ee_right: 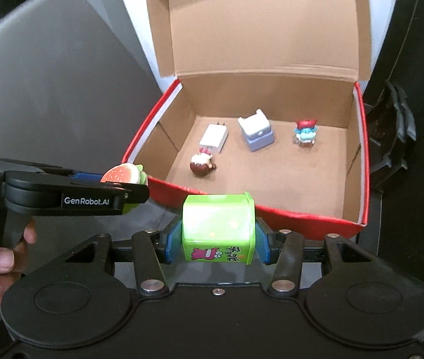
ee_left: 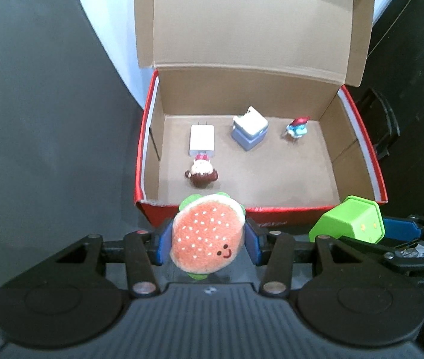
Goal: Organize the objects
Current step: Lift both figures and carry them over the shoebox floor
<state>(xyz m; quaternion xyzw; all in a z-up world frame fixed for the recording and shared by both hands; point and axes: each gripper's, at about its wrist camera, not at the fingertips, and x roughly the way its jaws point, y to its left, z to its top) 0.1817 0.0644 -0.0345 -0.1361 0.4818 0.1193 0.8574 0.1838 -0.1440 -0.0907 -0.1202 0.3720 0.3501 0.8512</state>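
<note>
We hold the left tool [ee_left: 207,240] clamped on a plush hamburger [ee_left: 207,236], its blue pads squeezing the soft bun from both sides so it cannot slip, just short of the near wall of the open red cardboard box [ee_left: 271,209]. On the box floor lie a white charger [ee_left: 201,139], a brown-haired figurine [ee_left: 201,173], a white-and-blue cube [ee_left: 249,131] and a red-capped blue figurine [ee_left: 297,127], spread apart, leaving bare floor at the front. Our right tool [ee_right: 218,240] is clamped on a green box [ee_right: 218,227], likewise poised before the rim, presumably to go in next.
</note>
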